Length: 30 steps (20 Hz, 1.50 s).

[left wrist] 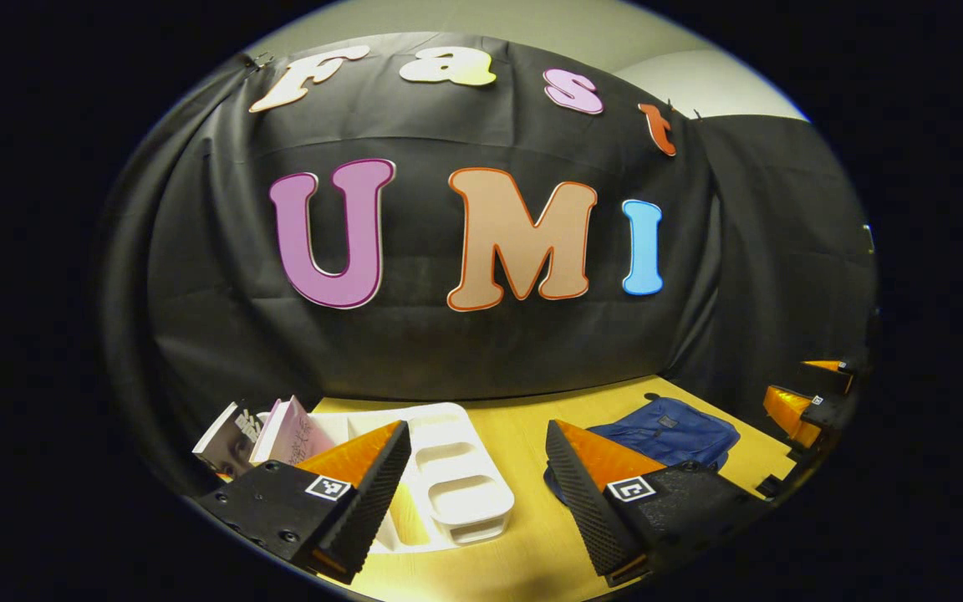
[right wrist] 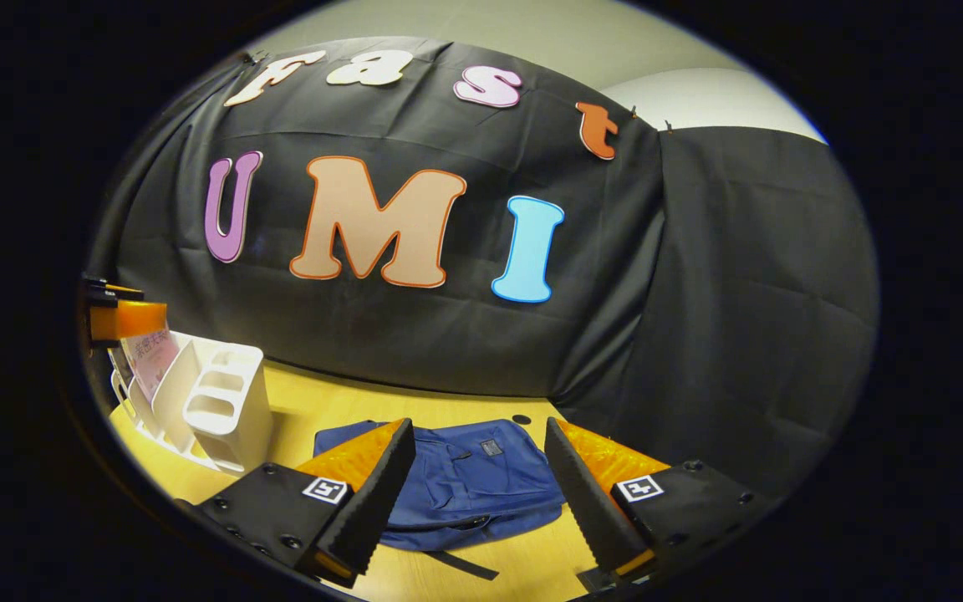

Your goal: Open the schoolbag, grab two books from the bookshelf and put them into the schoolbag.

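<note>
Schoolbag (right wrist: 465,485) lay flat on the yellow desk (right wrist: 323,401), close in front of the right tool (right wrist: 475,493), and it looked zipped shut. Opening it came first, I think. A good way would be to bring the right tool down low, find the zip pull, pinch only that, and let the left tool (left wrist: 475,493) press the cloth so the bag did not slide. The right tool hung above the near edge of the desk, level, its two fingers wide apart and holding nothing. The left tool hung the same way, fingers apart, with nothing in it. Farther off, near the left back corner, the white bookshelf (left wrist: 456,468) held the books (left wrist: 268,435).
</note>
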{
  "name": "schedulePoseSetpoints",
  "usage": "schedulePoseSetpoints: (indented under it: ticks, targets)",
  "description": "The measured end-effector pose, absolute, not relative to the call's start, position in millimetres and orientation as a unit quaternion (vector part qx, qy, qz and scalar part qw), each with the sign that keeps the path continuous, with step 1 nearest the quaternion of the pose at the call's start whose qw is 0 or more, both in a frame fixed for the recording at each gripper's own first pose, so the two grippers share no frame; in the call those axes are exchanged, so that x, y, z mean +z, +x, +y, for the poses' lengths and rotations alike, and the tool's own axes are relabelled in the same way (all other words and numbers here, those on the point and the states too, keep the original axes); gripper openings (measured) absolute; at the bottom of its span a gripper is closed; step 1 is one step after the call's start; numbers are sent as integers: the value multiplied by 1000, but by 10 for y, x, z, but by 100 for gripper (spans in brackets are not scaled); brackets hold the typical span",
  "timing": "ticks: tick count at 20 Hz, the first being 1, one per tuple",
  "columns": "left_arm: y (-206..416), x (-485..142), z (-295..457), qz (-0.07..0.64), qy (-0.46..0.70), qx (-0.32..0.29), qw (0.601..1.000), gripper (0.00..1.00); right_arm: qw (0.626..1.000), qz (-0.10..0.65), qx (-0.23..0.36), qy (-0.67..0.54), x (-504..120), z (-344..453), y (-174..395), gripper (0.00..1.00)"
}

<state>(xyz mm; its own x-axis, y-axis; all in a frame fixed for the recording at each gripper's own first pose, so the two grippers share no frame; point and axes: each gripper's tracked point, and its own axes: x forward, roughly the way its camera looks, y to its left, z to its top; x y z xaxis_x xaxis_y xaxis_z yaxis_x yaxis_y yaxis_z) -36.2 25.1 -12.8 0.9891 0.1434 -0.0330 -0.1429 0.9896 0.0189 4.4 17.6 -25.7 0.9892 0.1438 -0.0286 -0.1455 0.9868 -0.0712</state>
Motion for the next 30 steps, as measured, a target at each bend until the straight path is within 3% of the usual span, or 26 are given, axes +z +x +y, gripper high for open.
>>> schedulePoseSetpoints:
  ticks: [10, 12, 13, 16, 19, 26, 30]
  targets:
    - [-546, -163, 622, 25, 16, 123, 992, 95, 981, 47, 84, -166, -1036, 216, 45, 100]
    - [-591, -191, 683, 27, 17, 131, 991, 95, 973, 52, 91, -206, -1234, 263, 64, 92]
    - [-619, -201, 720, 29, 18, 135, 990, 95, 968, 53, 97, -226, -1304, 311, 78, 97]
    - [-688, -217, 846, 33, 23, 146, 989, 95, 953, 50, 109, -277, -1549, 415, 33, 100]
    - [-752, -262, 982, 39, 28, 158, 986, 95, 939, 43, 117, -321, -1709, 523, 38, 94]
    - [-919, -346, 1344, 48, 38, 202, 977, 94, 901, 33, 114, -418, -2067, 623, 199, 100]
    - [-1040, -348, 1548, 48, 41, 232, 971, 92, 880, 30, 118, -459, -2201, 641, 293, 98]
